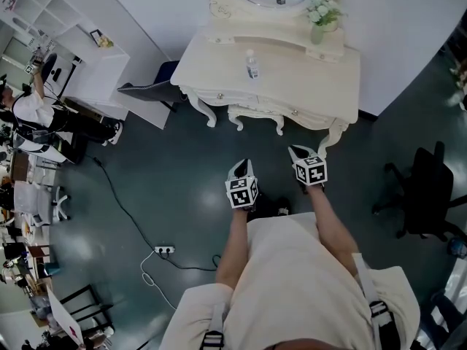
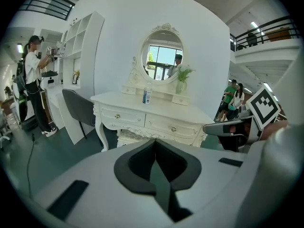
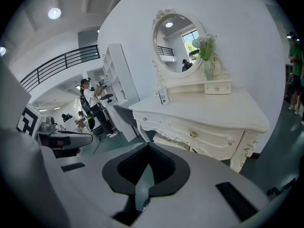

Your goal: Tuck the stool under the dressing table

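- Stool (image 1: 255,117): it stands beneath the dressing table (image 1: 292,75), between the front legs. In the head view its front edge shows just proud of the drawer front. How deep it sits cannot be told from here.
- Left claw (image 1: 244,165): the jaws are closed together with nothing between them. It is held in the air short of the table front, apart from the stool.
- Right claw (image 1: 298,152): this one is likewise closed and empty. It is near the table's right front leg without touching it.
- Assessment: the tuck looks complete, or very nearly so. At most a final nudge remains.
- Method, should a nudge be needed:
  - Bring both closed claws low against the stool's front edge, one toward each side.
  - Press evenly and squarely, so the stool runs straight in and does not skew into a carved leg.
  - Go slowly and stop once the front edge is level with the drawer front.
- Hazards: a bottle (image 1: 252,65) and a vase of flowers (image 1: 319,20) stand on the surface. A knock carried through a table leg could topple either, so keep the push gentle.
- The floor cable (image 1: 124,217) lies well to the left and should not interfere.
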A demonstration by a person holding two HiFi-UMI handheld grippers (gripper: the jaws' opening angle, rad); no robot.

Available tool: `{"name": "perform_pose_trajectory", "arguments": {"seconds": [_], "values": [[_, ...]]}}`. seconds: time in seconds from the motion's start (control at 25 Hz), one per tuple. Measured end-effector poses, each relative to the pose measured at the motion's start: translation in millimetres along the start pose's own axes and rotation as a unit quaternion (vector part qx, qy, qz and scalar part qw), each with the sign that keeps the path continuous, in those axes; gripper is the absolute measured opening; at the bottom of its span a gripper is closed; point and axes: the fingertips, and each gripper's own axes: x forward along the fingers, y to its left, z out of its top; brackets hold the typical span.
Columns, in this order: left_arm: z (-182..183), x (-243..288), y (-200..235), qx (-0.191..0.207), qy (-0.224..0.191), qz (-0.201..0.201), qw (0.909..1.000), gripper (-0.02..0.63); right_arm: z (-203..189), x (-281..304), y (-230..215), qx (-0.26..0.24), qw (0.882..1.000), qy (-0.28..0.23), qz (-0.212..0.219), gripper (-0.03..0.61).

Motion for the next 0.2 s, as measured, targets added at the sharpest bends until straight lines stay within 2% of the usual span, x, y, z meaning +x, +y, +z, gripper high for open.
{"name": "perform_pose_trajectory", "arguments": {"seconds": [0.2], "values": [[1.3,0.2,-0.3,0.000,0.000,0.001,1.0000,0.015,0.1,0.1,0.4,0.000,1.000,0.000,0.001,0.043]]}}
